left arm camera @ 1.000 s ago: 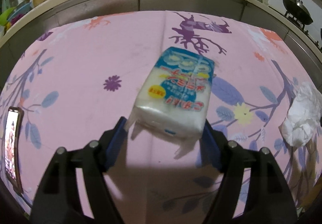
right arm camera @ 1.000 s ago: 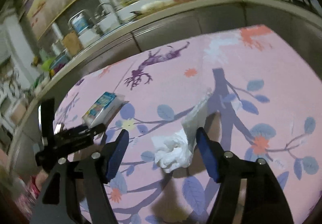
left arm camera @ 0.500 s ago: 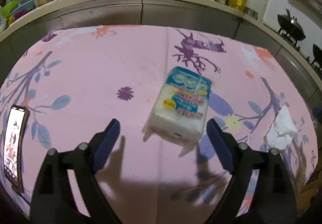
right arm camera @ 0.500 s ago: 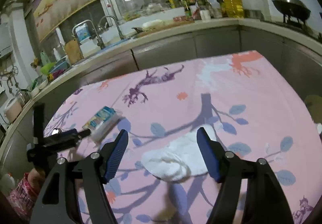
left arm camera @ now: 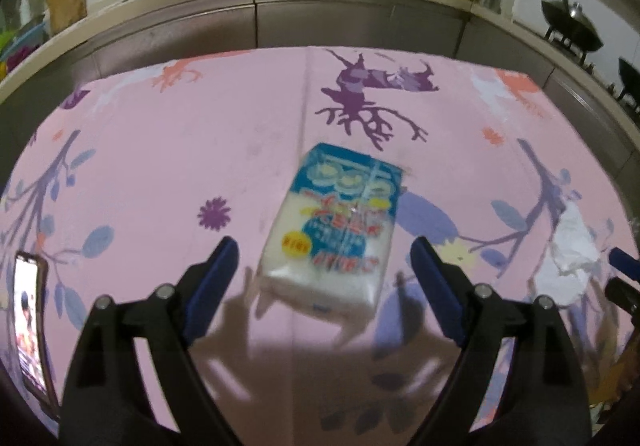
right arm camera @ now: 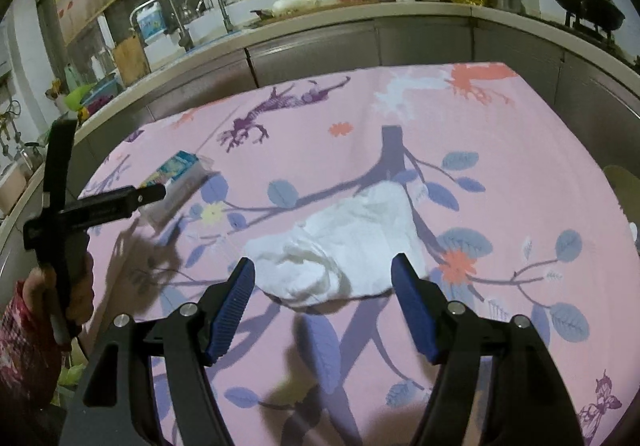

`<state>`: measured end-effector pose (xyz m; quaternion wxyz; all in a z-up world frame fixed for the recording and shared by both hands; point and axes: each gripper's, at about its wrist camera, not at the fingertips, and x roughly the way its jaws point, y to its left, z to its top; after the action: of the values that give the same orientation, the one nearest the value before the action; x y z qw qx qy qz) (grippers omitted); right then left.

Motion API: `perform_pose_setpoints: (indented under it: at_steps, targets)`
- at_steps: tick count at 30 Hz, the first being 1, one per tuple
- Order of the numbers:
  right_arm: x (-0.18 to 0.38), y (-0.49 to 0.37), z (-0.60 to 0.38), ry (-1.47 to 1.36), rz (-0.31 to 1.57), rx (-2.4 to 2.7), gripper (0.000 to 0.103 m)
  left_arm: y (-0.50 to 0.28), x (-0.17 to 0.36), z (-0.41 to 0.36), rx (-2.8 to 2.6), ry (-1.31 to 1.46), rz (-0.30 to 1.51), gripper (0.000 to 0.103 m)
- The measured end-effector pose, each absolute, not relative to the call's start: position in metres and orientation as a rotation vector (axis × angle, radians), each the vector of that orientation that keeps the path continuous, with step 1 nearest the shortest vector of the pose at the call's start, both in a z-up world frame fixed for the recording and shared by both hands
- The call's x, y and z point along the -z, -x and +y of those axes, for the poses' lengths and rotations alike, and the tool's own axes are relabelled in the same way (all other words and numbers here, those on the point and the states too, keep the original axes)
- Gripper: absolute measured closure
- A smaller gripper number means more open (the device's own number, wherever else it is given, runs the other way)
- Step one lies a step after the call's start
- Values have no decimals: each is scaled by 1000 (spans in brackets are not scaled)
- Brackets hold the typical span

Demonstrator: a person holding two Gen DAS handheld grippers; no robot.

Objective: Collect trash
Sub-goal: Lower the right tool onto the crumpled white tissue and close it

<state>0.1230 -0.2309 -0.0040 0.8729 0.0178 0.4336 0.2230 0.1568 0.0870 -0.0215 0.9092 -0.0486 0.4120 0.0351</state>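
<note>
While both of my grippers hang over the pink floral surface [left arm camera: 168, 149], nothing is held. Left gripper [left arm camera: 324, 262]: jaws wide apart, the blue-and-white tissue pack [left arm camera: 336, 234] lying flat on the cloth in the gap ahead of the tips, neither pad touching it. Right gripper [right arm camera: 322, 282]: jaws also apart, the crumpled white tissue [right arm camera: 344, 246] spread on the surface between and just beyond the tips; pads look clear of it, though the near edge of the paper comes close to the left pad. From the left wrist view that same tissue sits at about 3 o'clock from the pack, well apart from it, near the right edge of the cloth. A phone [left arm camera: 30, 330] with a lit screen lies at about 8 o'clock, at the cloth's edge. From the right wrist view the pack is at about 10 o'clock from the tissue. No bin or bag shows in either view, so I cannot tell where trash goes. My reading: collection is hardly begun; the one clear piece of trash, the tissue, is uncollected. Left to do: grip it, carry it off. The pack probably is not trash and stays.
</note>
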Motion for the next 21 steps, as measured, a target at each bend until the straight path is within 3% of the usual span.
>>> perform_pose_setpoints:
  at_steps: [21]
  targets:
    - [38,-133,-207,156,938,-380,27,-164,38,89,-153,51,886,19]
